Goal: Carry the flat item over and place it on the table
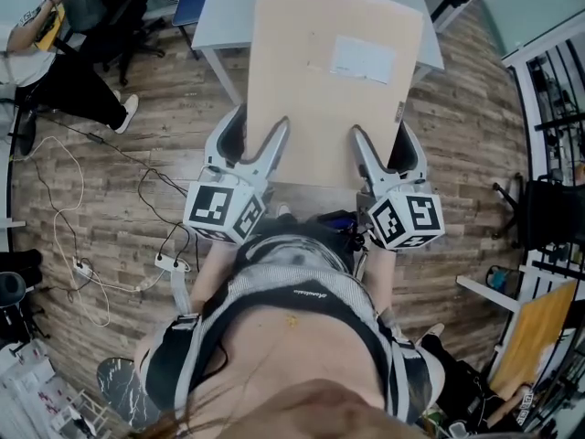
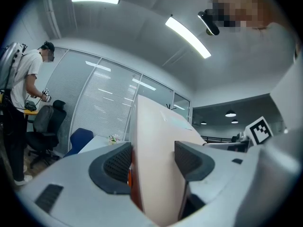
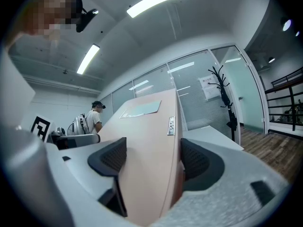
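A flat beige cardboard box [image 1: 334, 80] with a white label is held between my two grippers in front of the person's body. My left gripper [image 1: 247, 149] clamps its left edge, and the right gripper [image 1: 388, 154] clamps its right edge. In the left gripper view the box [image 2: 156, 145] fills the gap between both pads of the left gripper [image 2: 152, 162]. In the right gripper view the box [image 3: 147, 141] likewise sits between the pads of the right gripper [image 3: 154, 160]. The box's far part lies over the grey table [image 1: 219, 7]. Whether it touches the tabletop is not visible.
A seated person [image 1: 55, 53] is at the far left by an office chair. Cables and a power strip [image 1: 169, 263] lie on the wooden floor. A standing person with a backpack [image 2: 23, 93], a blue chair [image 2: 80, 138] and a coat rack [image 3: 220, 86] stand around the table.
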`<state>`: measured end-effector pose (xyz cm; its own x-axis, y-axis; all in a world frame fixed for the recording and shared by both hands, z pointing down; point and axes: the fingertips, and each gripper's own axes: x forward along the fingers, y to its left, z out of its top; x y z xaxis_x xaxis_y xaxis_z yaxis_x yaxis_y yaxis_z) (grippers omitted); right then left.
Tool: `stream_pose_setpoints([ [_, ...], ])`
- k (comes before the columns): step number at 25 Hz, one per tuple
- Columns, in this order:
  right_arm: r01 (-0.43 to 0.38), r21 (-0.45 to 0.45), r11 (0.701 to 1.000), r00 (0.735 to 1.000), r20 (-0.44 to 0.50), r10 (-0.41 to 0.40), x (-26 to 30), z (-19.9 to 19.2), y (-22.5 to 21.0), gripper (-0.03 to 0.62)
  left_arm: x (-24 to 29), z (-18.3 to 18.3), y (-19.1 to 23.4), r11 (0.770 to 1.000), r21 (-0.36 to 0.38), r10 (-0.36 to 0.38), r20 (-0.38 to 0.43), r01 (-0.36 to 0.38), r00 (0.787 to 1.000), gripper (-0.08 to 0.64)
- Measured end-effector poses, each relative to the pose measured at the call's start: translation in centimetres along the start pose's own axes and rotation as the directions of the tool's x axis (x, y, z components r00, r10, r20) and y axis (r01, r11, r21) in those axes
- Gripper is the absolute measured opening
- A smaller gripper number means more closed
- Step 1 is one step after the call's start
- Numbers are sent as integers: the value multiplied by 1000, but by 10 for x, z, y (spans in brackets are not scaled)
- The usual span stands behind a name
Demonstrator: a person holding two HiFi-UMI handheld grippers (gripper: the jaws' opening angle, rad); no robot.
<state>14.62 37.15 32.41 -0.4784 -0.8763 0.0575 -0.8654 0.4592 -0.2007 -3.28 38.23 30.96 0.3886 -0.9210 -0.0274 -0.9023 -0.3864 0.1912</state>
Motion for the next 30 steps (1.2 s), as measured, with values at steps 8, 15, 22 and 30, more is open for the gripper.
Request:
stream_pose_setpoints([
  [8,-4,-13,1000,1000,-4,4,5,-1,10,354,-5,2,9,1000,-3,11,1,-11,1000,281],
  [15,-2,-18,1000,1000,-4,1,4,-1,16,353,-11,3,13,1000,-11,7,5,-7,1000,278],
  [22,-3,-21,1000,1000,-8,3,4,-2,25,351,-19,4,19,1000,-22,6,7,-6,1000,278],
  [30,-15,-28,1000,1000,-10,14,6,0,30,351,-23,7,22,999,-27,18,17,-17,1000,276],
])
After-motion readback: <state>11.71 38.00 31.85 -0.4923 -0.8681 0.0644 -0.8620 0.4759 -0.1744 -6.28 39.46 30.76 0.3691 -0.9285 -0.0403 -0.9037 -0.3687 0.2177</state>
